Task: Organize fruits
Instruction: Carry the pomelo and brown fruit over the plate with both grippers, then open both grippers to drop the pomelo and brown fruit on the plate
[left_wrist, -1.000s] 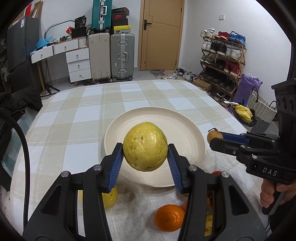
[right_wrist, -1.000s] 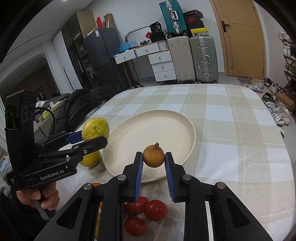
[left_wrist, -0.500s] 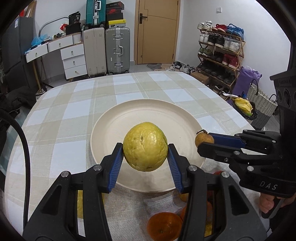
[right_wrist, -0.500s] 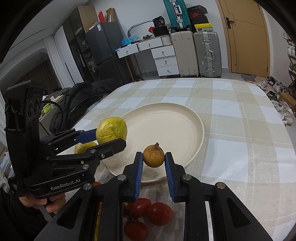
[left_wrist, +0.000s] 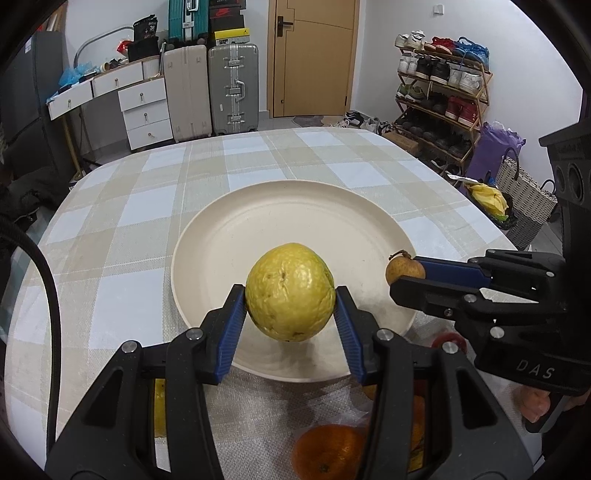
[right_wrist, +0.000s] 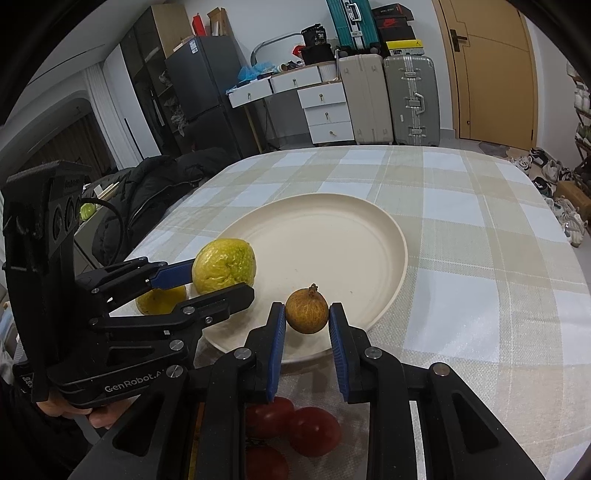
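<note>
Best to lower both fruits right down until they touch the plate before letting go — dropped from above, either one would likely roll across the smooth, shallow dish and over its low rim. Wise also to set them well apart, the big one toward the middle, the small one nearer the rim on its own side, so neither nudges the other when the pads part. Worth opening slowly, then backing straight out along the fingers rather than sideways. Left claw clamped on a large yellow-green fruit, held by its widest part between the blue pads, above the near part of the plate and just ahead of the fingers. Right claw shut on a small brown fruit, pinched at its sides, above the plate's near rim. Big fruit round, dull yellow with a green tinge, skin wrinkled and pitted, a few dark specks — probably a little soft, so no harder squeeze needed. Small one tan, rough and finely speckled, a dry stub of stalk on top, likely firm and light. Under the claws, on the checked tablecloth, more fruit waiting: red tomatoes beneath the right, an orange beneath the left, another yellow fruit beside the left fingers.
</note>
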